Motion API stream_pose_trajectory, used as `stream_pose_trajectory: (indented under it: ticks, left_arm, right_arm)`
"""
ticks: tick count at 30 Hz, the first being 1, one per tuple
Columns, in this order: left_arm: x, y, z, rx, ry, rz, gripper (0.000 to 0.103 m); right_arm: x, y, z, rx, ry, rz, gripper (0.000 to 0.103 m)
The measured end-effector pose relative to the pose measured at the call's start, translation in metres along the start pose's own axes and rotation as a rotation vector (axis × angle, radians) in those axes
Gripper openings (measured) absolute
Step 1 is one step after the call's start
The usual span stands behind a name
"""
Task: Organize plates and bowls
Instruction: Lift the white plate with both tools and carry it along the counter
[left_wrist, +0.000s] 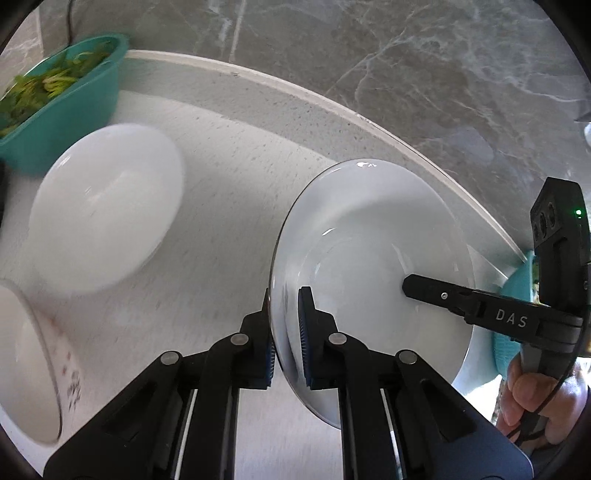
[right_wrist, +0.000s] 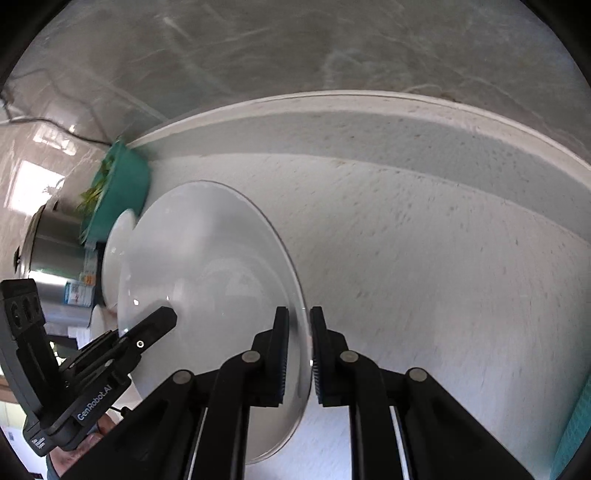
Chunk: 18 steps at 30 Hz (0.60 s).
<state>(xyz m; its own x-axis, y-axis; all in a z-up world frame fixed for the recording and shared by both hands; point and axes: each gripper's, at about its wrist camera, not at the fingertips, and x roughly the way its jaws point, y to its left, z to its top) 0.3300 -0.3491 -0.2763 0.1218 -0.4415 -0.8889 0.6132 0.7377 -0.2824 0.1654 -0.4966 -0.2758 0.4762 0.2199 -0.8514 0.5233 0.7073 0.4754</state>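
Observation:
A wide, shallow white plate (left_wrist: 369, 229) (right_wrist: 207, 258) is gripped from two opposite sides over the speckled white counter (left_wrist: 229, 192). My left gripper (left_wrist: 286, 299) is shut on the plate's left rim, one pad above and one below. My right gripper (right_wrist: 299, 314) is shut on the opposite rim. Each gripper also shows in the other view: the right gripper (left_wrist: 417, 288) reaches in over the plate from the right, and the left gripper (right_wrist: 162, 317) comes in from the lower left. A white bowl (left_wrist: 107, 206) (right_wrist: 118, 251) sits to the plate's left.
A patterned white bowl (left_wrist: 29, 369) lies at the lower left. A teal basket of greens (left_wrist: 59, 107) (right_wrist: 118, 192) stands by the raised back ledge (left_wrist: 332, 107), with a steel pot (right_wrist: 48, 251) beyond. Another teal container (left_wrist: 517, 295) lies right of the plate. A hand (left_wrist: 535, 402) holds the right gripper.

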Motion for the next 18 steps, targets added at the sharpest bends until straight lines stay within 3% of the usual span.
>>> stream_pose_trajectory:
  ticks: [10,18]
  left_arm:
    - [-0.063,0.044,-0.061,-0.057,-0.007,0.005,0.009]
    - [-0.108,0.089,-0.167,-0.157,0.048,0.029,0.009]
  right_arm:
    - [-0.016,0.052,-0.058,-0.098,0.053,0.039,0.014]
    - [0.004,0.111,-0.112,-0.221,0.168,0.064,0.016]
